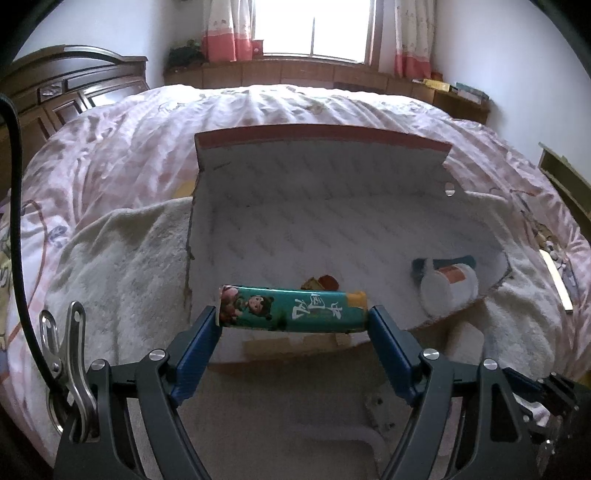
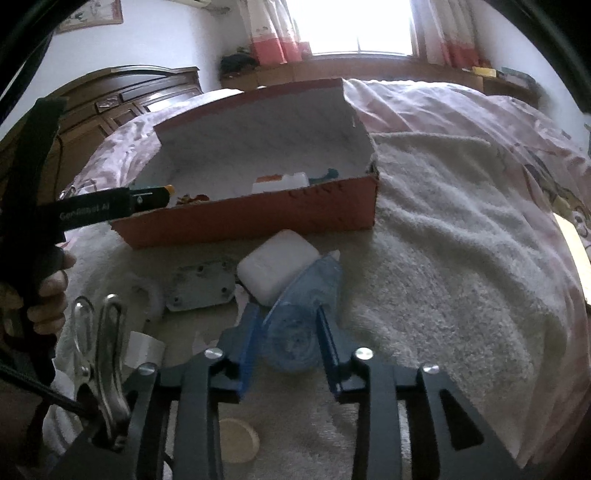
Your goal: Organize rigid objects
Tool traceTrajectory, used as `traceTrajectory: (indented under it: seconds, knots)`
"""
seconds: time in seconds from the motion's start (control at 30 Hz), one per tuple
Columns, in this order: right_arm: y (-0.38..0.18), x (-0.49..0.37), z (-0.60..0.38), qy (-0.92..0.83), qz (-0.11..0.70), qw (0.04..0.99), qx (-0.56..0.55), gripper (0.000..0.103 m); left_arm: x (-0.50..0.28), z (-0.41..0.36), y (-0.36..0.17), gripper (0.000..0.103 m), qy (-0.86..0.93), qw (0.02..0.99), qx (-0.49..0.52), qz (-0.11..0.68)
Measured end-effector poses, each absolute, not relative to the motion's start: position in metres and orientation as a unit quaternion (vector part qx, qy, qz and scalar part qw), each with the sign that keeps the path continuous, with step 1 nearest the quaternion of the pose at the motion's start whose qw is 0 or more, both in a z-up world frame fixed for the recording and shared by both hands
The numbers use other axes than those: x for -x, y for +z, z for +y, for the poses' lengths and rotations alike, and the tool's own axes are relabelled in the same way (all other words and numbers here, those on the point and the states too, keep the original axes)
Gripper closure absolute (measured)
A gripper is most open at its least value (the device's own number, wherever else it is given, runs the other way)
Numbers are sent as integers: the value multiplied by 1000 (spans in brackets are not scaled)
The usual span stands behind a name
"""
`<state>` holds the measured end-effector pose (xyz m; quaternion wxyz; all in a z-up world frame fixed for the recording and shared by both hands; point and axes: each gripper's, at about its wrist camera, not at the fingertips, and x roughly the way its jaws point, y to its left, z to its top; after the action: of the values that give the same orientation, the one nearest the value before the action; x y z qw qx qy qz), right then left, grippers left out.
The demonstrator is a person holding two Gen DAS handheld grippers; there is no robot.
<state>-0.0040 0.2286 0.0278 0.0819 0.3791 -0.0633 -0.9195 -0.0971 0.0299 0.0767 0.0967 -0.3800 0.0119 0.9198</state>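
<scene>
Window [image 1: 314, 27] blown out — backlit, dim foreground; fisheye-warped, dark corners.

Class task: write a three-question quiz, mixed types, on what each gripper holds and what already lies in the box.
1. True or false: the left gripper grips the green tube by its two ends, above the box.
2. The right gripper is shut on: A) the white case; B) the blue tape dispenser; C) the wooden disc.
3. Fill in: a white jar lies on its ____ in the box.

Key: 1 true; 2 B; 3 side.
</scene>
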Motion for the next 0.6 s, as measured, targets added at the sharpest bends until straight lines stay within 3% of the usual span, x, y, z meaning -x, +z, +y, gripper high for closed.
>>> traceTrajectory:
  seconds: [0.17, 0.6]
  knots:
    - [21, 10, 233, -913, -73, 69, -396, 54, 109, 29, 71, 21, 913, 93, 396, 4]
    - [20, 11, 235, -916, -72, 73, -388, 59, 107, 29, 70, 21, 916, 103, 387, 10]
